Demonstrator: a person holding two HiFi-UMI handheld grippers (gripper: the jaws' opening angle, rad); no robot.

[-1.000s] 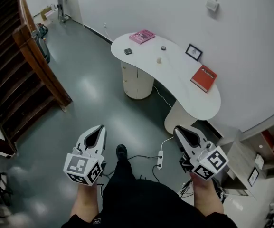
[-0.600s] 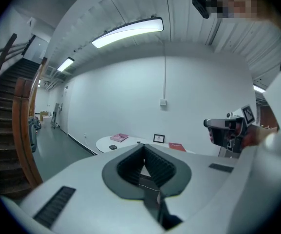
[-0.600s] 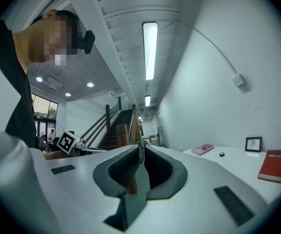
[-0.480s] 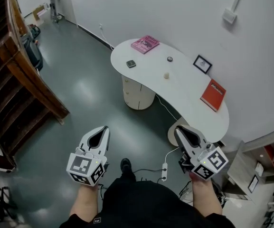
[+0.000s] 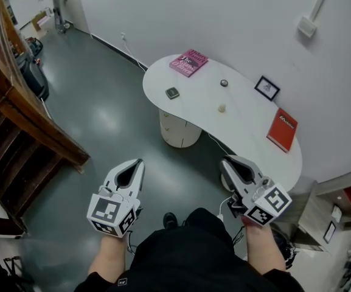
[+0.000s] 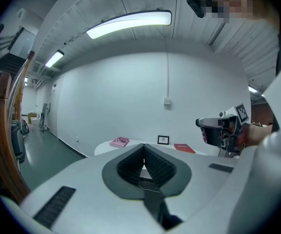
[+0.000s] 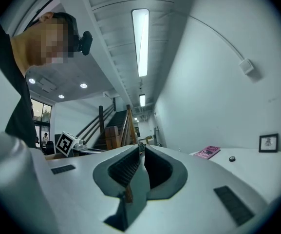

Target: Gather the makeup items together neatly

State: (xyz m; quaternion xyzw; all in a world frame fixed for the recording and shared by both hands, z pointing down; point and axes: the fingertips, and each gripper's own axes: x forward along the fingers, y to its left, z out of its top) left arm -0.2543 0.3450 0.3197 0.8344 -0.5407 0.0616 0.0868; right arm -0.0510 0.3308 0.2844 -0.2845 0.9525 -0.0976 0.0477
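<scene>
- Now the white table (image 5: 248,140) sits lower and nearer the centre of the head view than a second ago; more wall shows above it.
- Pink book (image 5: 188,62), picture frame (image 5: 266,88) and red book (image 5: 283,129) have all slid down-right in the frame with the table, keeping the same layout on the top.
- Wooden staircase (image 5: 23,123) stays at the left edge. The power strip seen on the floor before is no longer visible, and the foot shows lower and is partly covered.
- Both grippers keep about the same spots low in the frame, unchanged in pose.
- Left gripper (image 5: 137,163): fingers clenched together, nothing between them, touching nothing; it is over the floor, well apart from the table.
- Right gripper (image 5: 227,162): fingers pressed together too, empty, its tip just below the table's lower edge in the frame; contact can't be told.
- Makeup items all lie on the table, spread well apart: dark square compact (image 5: 173,92) at the left end, small round dark item (image 5: 224,83) toward the wall, small cream item (image 5: 222,108) below it.
</scene>
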